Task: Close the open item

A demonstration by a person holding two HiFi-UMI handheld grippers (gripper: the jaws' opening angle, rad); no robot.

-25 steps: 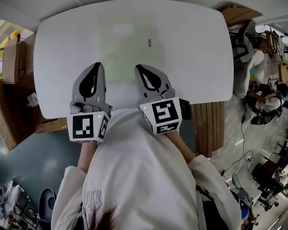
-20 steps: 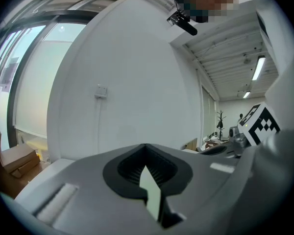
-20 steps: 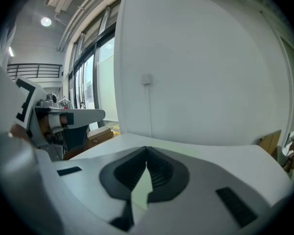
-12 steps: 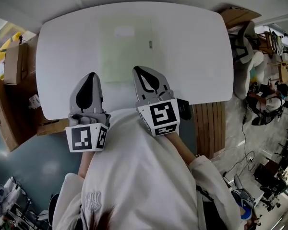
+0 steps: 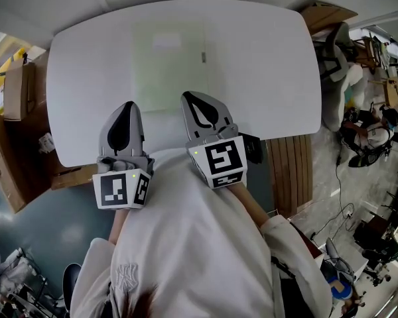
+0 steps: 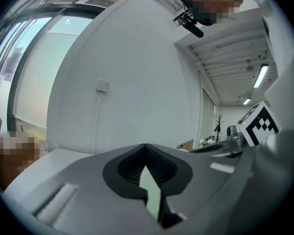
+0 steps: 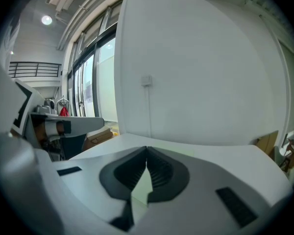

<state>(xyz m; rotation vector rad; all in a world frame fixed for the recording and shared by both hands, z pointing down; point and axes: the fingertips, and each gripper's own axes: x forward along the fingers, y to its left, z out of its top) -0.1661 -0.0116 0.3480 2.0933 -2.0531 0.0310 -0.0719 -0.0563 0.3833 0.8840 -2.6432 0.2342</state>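
A white table (image 5: 265, 65) fills the head view. On it lies a faint pale-green rectangle (image 5: 166, 65) with a small grey thing (image 5: 202, 57) at its right edge; I cannot tell what either is, and no open item shows. My left gripper (image 5: 125, 105) hovers over the table's near edge, shut and holding nothing. My right gripper (image 5: 189, 97) is beside it, a little further in, also shut and holding nothing. In the left gripper view the left gripper (image 6: 146, 146) has its tips together. In the right gripper view the right gripper (image 7: 147, 148) does too.
Cardboard boxes (image 5: 13, 85) stand left of the table. At the right are a wooden panel (image 5: 288, 171) and an office chair (image 5: 338, 78). A white wall with a small switch plate (image 7: 146, 80) rises past the table's far edge.
The left gripper has drawn back a little toward the table's near edge. The right gripper has hardly moved. Both stay shut.
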